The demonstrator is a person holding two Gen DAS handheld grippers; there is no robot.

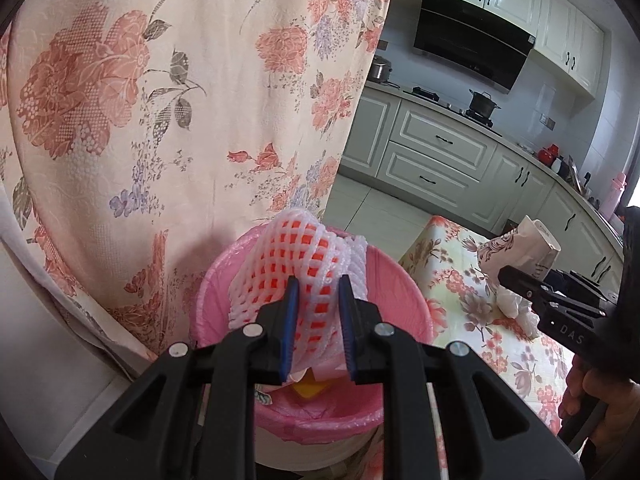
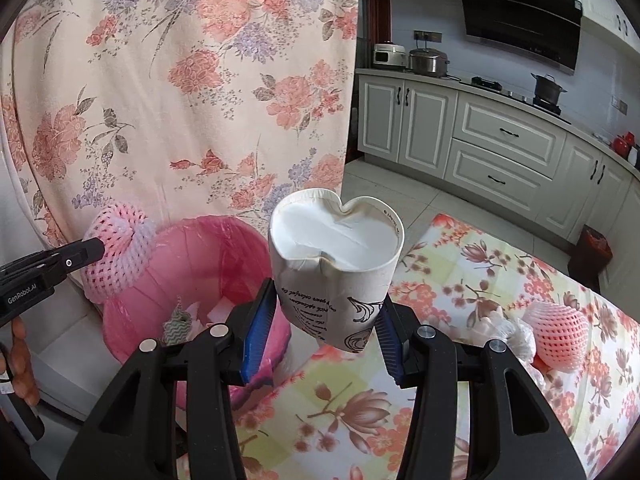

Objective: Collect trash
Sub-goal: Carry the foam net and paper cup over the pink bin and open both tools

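L gripper [image 1: 318,300]: jaws clamped on a white foam fruit net [image 1: 304,264] w/ orange showing thru the mesh, held right over the mouth of the pink-lined trash bin [image 1: 400,280]. R gripper [image 2: 322,320]: jaws pinched on a crumpled paper cup [image 2: 336,264], dented at the rim, empty inside as far as I can see, held above the table edge just right of the bin.

Progress, my read: roughly mid-task. Both pieces are lifted but neither is dropped yet; net looks ready for release, cup needs a short move left first.

Bin contents: some white scraps, a zigzag-print wrapper [image 2: 176,326], sth yellow near the bottom [image 1: 310,390]. So a few bits are in already.

Left on the floral tablecloth [image 2: 440,400], far right: another foam net [image 2: 560,332] around sth orange-pink, beside it a crumpled clear plastic bag [image 2: 518,336].
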